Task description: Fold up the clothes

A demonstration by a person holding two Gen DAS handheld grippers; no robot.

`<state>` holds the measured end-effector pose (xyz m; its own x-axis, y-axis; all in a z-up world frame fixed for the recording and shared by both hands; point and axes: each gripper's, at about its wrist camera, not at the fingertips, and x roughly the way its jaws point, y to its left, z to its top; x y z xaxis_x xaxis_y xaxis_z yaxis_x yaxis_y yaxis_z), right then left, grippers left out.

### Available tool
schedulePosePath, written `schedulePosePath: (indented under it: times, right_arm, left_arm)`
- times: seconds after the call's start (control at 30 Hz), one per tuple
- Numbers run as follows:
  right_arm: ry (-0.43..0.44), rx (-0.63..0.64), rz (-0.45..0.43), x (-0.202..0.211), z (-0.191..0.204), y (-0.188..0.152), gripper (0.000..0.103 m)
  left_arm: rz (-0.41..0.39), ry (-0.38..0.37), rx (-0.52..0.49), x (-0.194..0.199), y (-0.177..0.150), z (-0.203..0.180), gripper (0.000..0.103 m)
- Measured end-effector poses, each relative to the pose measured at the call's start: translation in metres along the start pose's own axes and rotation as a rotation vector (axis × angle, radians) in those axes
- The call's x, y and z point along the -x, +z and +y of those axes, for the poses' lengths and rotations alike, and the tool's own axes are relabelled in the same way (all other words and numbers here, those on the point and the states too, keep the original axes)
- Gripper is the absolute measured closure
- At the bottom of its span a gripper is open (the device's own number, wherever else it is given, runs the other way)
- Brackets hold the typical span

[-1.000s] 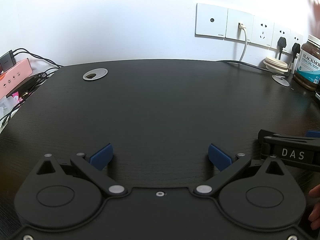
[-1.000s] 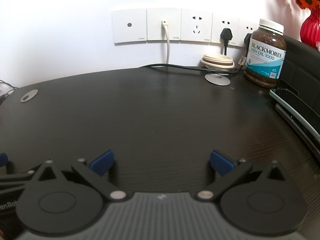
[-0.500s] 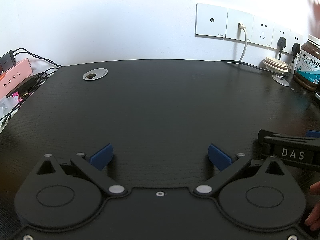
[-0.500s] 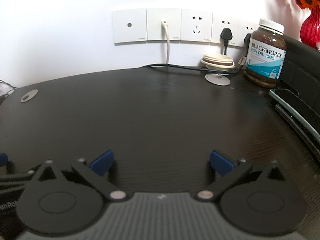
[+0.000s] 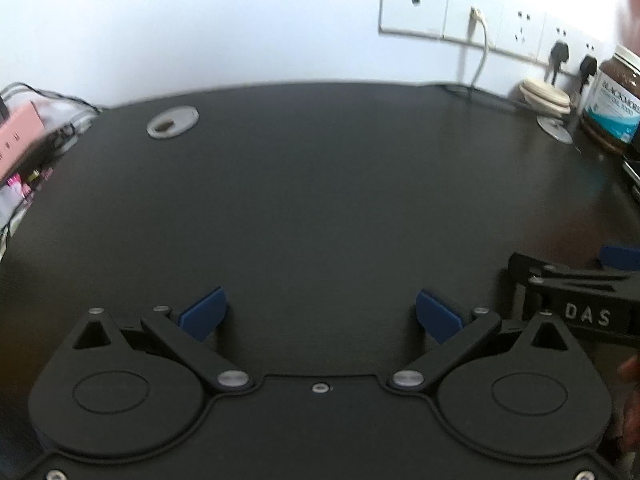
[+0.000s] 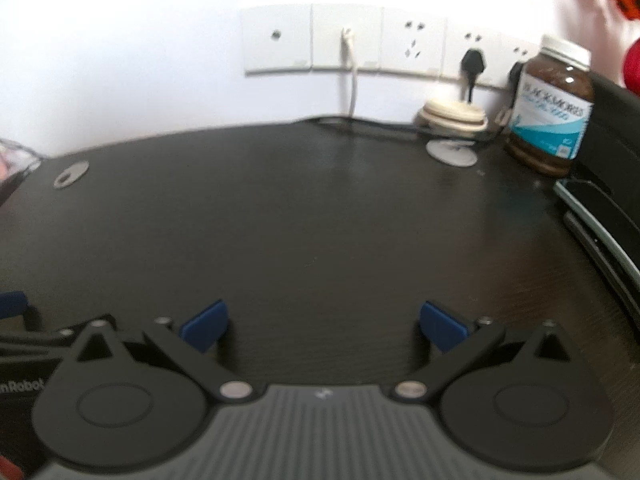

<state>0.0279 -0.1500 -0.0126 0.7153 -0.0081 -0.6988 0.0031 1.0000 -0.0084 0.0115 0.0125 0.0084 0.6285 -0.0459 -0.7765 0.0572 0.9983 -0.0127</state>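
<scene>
Both grippers sit low over the dark worktop (image 5: 320, 184), side by side. Left gripper (image 5: 320, 314): fingers spread wide, nothing between the blue pads (image 5: 202, 314). Right gripper (image 6: 324, 322): same story, spread wide and empty. And the clothes? Nowhere in either view; no garment on the worktop at all, so folding hasn't started and the first job looks like fetching one.

Both views are smeared, so things look to be on the move, and that's where I'd worry. The right gripper shows at the edge of the left view, just beside its neighbour; a careless swing could knock the two together.

Off to the right rear stands a brown bottle (image 6: 554, 108), tall and close to the edge by the wall. A sweep that way, or a garment dragged across, could tip it. Near it lie stacked lids (image 6: 452, 118) and a cable (image 6: 352, 80) trailing from the sockets, an easy snag for loose fabric. On the far left, more cables (image 5: 44, 132) hang by the rim.
</scene>
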Motion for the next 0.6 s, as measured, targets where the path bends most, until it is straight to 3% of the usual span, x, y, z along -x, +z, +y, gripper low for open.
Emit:
schedulePosePath:
  times: [0.13, 0.23, 0.37, 0.6]
  right_arm:
    - [-0.006, -0.003, 0.012, 0.009, -0.006, 0.009, 0.001]
    - [-0.006, 0.002, 0.042, 0.018, -0.013, 0.016, 0.001]
    - [-0.009, 0.049, 0.162, 0.022, -0.019, 0.019, 0.001]
    - [0.055, 0.150, 0.322, 0.030, -0.019, 0.012, 0.001]
  left_arm:
    - [0.063, -0.045, 0.059, 0.014, 0.000, 0.006, 0.000]
    - [0.125, 0.009, 0.077, 0.023, 0.002, 0.007, 0.000]
    - [0.180, 0.071, 0.078, 0.037, 0.004, 0.009, 0.000]
    - [0.285, 0.056, 0.046, 0.051, -0.009, 0.006, 0.000]
